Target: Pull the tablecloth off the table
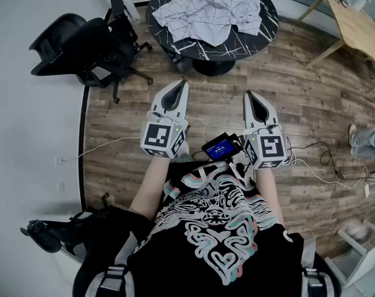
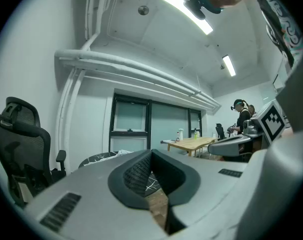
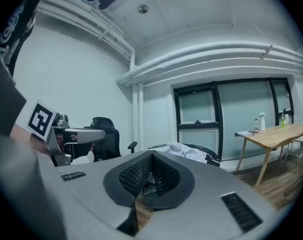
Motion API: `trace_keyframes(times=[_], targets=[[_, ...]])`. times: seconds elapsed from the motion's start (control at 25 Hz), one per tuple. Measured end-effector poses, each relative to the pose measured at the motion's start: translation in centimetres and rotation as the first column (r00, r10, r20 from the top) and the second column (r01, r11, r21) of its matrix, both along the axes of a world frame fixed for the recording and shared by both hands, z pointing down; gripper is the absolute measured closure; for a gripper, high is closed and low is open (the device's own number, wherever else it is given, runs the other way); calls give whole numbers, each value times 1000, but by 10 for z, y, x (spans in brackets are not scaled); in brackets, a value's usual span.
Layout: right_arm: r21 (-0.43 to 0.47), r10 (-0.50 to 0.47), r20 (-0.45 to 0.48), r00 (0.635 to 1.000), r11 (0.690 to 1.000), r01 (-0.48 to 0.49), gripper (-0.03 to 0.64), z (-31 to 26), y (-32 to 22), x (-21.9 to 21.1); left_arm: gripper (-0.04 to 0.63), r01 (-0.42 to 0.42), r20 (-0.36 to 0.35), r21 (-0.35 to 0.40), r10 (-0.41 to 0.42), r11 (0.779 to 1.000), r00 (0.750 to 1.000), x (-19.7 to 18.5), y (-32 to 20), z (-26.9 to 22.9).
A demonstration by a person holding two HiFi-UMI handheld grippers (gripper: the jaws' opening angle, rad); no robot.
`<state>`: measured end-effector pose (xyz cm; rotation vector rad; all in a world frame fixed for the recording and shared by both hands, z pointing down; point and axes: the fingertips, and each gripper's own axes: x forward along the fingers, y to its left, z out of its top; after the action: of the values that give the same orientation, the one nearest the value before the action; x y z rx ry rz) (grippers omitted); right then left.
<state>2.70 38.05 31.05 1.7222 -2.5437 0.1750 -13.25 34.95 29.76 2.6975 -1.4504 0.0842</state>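
Left claw (image 1: 182,84), right claw (image 1: 248,95): both closed tight, nothing held, tips aimed toward the round black desk (image 1: 265,26) well ahead. Tablecloth (image 1: 207,11) lies crumpled on the desk top, its long axis running left to right.

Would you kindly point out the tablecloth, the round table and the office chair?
tablecloth (image 1: 212,11): head view, its crumpled middle.
round table (image 1: 268,23): head view, bare dark top near the right rim.
office chair (image 1: 67,45): head view, its black upholstery.

The tablecloth (image 1: 209,11) is showing pale grey checks, the table (image 1: 267,25) black with white veins, the floor (image 1: 311,98) brown wood grain.
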Motion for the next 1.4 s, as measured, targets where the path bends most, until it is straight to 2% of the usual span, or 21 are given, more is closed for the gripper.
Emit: trace_keyframes(times=[0.28, 0.48, 0.96, 1.12, 1.4], targets=[[3, -10, -5, 1000, 1000, 10, 597, 3, -1, 12, 578, 38, -7, 3, -38, 999, 999, 6, -6, 3], [28, -6, 30, 1000, 1000, 5, 597, -2, 1, 26, 578, 41, -5, 15, -41, 999, 999, 16, -9, 2], [35, 32, 8, 999, 999, -33, 597, 0, -1, 60, 578, 63, -13, 2, -63, 998, 998, 24, -21, 8], [4, 44, 14, 999, 999, -44, 597, 9, 4, 63, 578, 74, -2, -10, -74, 997, 997, 22, -21, 12], [14, 73, 8, 997, 997, -73, 597, 6, -28, 75, 578, 69, 3, 24, -69, 997, 998, 28, -56, 8]])
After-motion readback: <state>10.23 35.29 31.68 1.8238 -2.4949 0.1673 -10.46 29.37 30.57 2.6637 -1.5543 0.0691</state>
